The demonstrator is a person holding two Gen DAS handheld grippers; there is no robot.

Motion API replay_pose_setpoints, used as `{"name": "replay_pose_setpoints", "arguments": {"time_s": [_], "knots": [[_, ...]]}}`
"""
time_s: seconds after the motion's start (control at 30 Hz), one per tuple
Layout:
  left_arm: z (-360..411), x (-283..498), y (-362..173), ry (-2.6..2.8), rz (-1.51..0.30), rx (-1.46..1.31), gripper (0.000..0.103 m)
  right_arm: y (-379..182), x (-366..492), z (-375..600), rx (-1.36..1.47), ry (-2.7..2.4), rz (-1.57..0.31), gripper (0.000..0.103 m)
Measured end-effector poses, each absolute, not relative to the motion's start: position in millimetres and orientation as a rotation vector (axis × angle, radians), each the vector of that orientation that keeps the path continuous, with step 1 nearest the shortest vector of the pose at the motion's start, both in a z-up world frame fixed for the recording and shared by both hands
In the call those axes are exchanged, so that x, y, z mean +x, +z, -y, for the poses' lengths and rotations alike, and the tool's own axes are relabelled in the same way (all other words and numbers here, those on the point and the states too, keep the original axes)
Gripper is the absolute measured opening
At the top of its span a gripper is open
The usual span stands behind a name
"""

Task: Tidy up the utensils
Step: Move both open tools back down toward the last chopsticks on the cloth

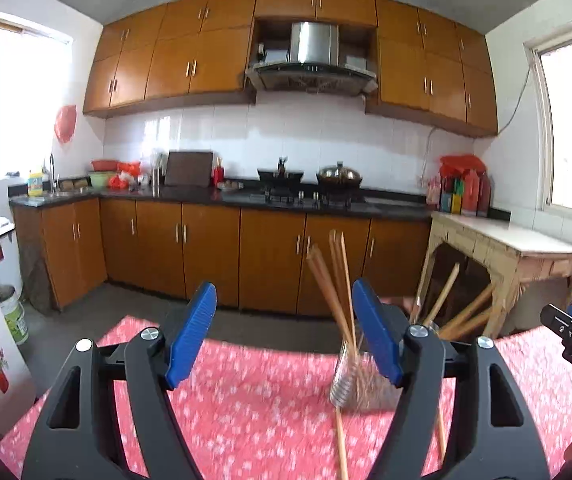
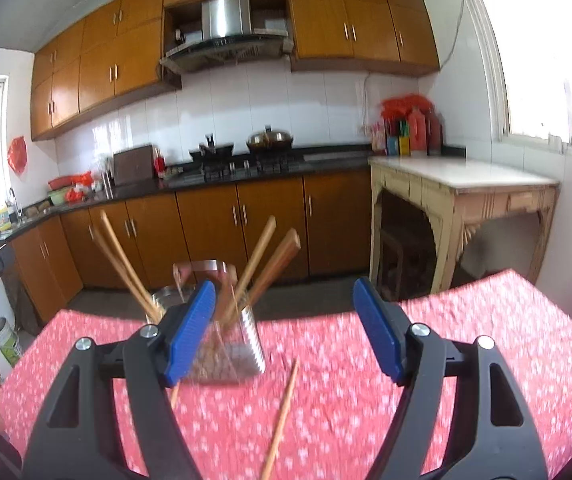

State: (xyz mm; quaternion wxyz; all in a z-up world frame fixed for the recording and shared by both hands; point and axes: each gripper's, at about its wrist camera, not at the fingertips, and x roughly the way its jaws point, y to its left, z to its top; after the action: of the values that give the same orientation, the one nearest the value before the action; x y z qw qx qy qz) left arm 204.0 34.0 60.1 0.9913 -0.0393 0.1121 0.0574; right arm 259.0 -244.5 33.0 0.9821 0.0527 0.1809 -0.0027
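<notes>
Red floral tablecloth [image 2: 465,340] lies bare right of the glass cup [image 2: 242,344] holding chopsticks [image 2: 256,260]; left gripper [image 1: 284,332] and right gripper [image 2: 284,332] both gape, grasping nothing.

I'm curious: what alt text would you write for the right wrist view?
An open right gripper with blue jaws hovers over a red floral tablecloth, empty. A clear glass holder of wooden chopsticks stands just ahead, and a loose chopstick lies on the cloth, in a kitchen with wooden cabinets.
</notes>
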Motion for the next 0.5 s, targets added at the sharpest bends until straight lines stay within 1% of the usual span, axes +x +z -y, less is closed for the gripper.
{"name": "replay_pose_setpoints", "arguments": {"time_s": [0.23,0.5], "knots": [[-31,193,7,0.106,-0.362,-0.076,0.070,-44,251,229,0.131,0.030,-0.573,0.069],[-16,178,-42,0.068,-0.460,-0.032,0.071,-116,245,198,0.110,0.079,-0.785,0.056]]}}
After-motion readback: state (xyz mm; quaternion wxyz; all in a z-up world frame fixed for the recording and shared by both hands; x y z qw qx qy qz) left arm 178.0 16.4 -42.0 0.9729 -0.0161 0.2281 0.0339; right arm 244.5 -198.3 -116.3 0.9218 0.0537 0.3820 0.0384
